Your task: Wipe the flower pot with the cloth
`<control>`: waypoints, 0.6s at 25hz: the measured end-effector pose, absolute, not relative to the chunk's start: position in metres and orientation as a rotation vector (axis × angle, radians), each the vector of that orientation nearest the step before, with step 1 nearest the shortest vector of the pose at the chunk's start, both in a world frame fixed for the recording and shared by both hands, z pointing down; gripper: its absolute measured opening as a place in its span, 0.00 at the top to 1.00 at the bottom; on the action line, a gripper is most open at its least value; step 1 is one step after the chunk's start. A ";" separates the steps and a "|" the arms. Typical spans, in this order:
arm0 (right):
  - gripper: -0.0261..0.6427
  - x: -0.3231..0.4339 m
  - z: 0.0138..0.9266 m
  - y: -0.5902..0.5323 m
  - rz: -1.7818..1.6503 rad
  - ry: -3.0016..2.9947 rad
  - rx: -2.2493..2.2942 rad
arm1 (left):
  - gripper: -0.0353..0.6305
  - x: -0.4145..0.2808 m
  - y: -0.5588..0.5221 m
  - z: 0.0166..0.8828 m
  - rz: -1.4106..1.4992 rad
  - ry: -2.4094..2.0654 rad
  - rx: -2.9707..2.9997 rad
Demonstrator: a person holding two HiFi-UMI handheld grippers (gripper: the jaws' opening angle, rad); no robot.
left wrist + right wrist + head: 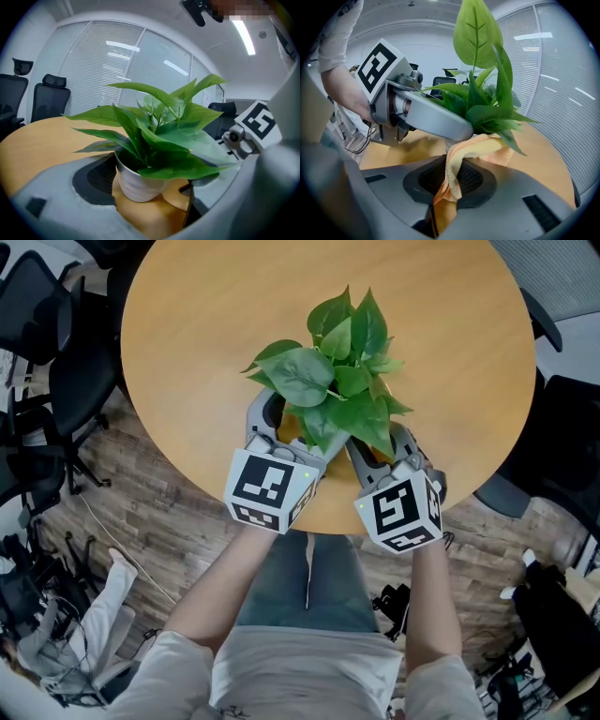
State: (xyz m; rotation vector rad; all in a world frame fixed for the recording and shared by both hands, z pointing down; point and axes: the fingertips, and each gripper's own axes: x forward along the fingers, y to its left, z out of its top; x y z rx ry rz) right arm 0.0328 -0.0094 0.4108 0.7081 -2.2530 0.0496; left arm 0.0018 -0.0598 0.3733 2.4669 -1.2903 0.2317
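Clamping cloth (485, 144): right hand-held gripper (449, 192) | left hand-held gripper (154, 197) straddles flower pot (136, 183)

I had bright, even light from ceiling strips (243, 35) (slight glare); both gripper views bowed, darkening at the corners.

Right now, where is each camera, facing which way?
Head view: on the person's head, facing down at the round wooden table; forearms show.
Left gripper view: on left claw, facing white ribbed pot; own jaws show.
Right gripper view: on right claw, facing pinched orange cloth; left claw shows.
All share the green leafy plant.
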 end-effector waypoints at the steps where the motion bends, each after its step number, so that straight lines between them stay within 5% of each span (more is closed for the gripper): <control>1: 0.88 0.032 0.411 -0.009 0.053 -2.255 0.709 | 0.26 0.002 -0.060 0.374 0.230 -1.310 2.454; 15: 0.88 0.029 0.411 -0.009 0.062 -2.269 0.696 | 0.26 0.000 -0.057 0.373 0.228 -1.276 2.489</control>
